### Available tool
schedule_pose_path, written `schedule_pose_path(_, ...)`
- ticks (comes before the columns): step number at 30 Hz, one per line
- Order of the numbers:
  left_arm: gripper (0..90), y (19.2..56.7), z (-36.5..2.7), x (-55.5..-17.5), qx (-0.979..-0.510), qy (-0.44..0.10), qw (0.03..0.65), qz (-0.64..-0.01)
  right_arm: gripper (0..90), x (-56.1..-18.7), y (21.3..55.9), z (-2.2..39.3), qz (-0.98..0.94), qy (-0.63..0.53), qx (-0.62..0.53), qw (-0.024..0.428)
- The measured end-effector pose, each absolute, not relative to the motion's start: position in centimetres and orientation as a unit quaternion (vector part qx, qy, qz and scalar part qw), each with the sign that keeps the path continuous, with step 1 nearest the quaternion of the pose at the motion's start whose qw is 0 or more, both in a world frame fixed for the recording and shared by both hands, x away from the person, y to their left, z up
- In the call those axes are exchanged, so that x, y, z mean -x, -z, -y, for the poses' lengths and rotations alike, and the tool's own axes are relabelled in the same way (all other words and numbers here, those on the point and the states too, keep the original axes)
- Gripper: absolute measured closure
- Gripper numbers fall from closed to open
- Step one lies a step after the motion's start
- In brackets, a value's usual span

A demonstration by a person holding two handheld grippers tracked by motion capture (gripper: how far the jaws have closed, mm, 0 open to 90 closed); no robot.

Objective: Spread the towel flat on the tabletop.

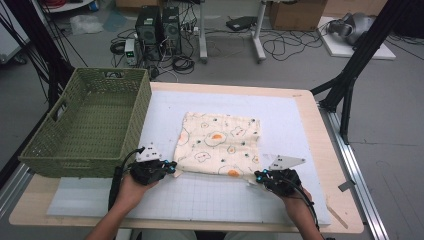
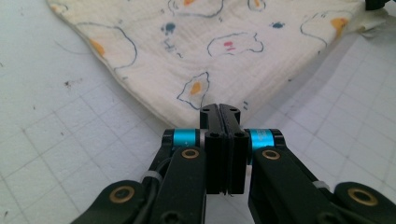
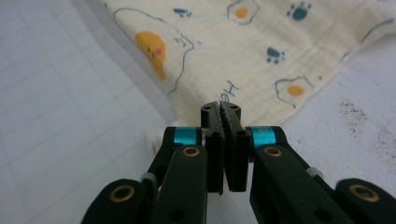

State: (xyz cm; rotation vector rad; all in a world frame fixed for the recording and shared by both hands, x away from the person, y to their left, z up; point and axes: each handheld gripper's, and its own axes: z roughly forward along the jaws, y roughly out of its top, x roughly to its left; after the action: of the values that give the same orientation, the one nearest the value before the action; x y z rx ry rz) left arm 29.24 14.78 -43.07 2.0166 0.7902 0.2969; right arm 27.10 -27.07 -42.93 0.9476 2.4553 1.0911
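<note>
I pinch the near corners of the egg-print cloth [image 1: 218, 143], flat mid-table right of the green basket [image 1: 90, 120]; left gripper [image 1: 172, 169] and right gripper [image 1: 256, 177] fingers clamped shut on it. Lift both evenly, keeping the edge taut.

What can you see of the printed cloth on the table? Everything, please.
The printed cloth is cream crinkled fabric, gauze-like, with fried-egg outlines, orange yolks and blue paw prints. It lies roughly square and mostly flat on the white grid mat, right of the green basket and apart from it. The left hand-held gripper is shut on its near left corner, the right hand-held gripper on its near right corner. Its far edge rests on the mat.
</note>
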Motion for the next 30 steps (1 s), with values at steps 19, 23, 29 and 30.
schedule_pose_path(19, 49.1, 43.1, -14.6, -30.2, -0.784, -0.116, 0.485, -0.369, 56.7, -26.4, 42.5, 26.2, -0.837, -0.378, -0.364, 0.154)
schedule_pose_path(23, 48.5, 44.2, -13.3, -31.7, -0.795, -0.115, 0.453, -0.386, 54.2, -27.8, 43.0, 25.0, -0.841, -0.375, -0.357, 0.156)
schedule_pose_path(29, 53.7, 45.1, -12.1, -32.0, -0.809, -0.138, 0.428, -0.378, 52.4, -29.5, 44.3, 23.4, -0.852, -0.356, -0.355, 0.146)
schedule_pose_path(30, 59.5, 45.1, -12.1, -31.9, -0.811, -0.147, 0.424, -0.375, 58.9, -29.5, 44.4, 23.4, -0.853, -0.358, -0.350, 0.149)
